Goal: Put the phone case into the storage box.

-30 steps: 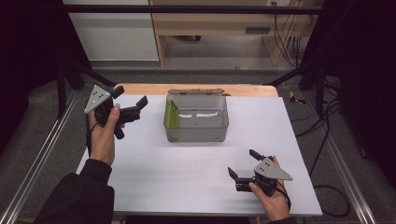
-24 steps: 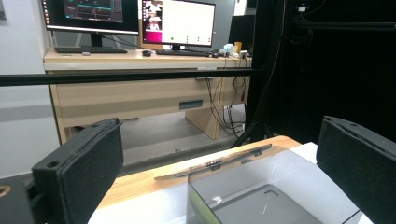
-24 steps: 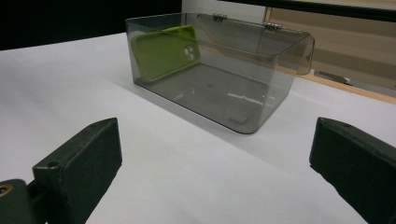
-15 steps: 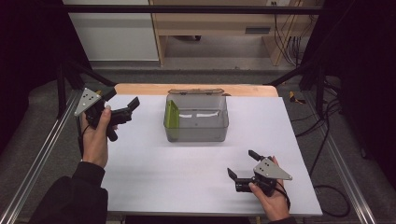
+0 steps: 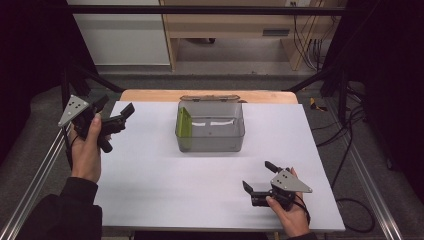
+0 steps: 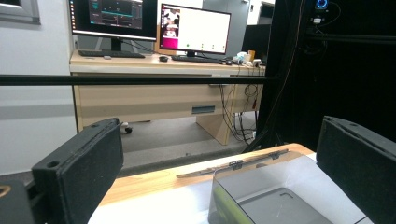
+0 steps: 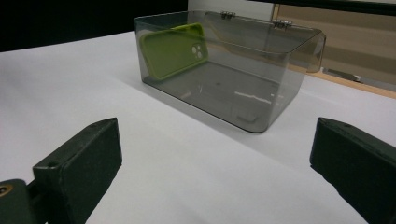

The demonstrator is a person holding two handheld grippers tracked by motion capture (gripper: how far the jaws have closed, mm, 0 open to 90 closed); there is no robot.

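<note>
The left gripper (image 5: 116,116) is held raised over the table's (image 5: 150,175) left edge, jaws apart and gripping nothing. At the table's middle a smoky clear box (image 5: 211,126) is set with its lid open — a green phone case (image 5: 183,127) is leaned against its left wall inside. Near the front right, the right gripper (image 5: 258,176) is rested low — jaws spread wide, empty.

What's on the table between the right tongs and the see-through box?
Nothing: bare white table lies between the right tongs and the clear grey plastic box, seen in the right gripper view.
</note>
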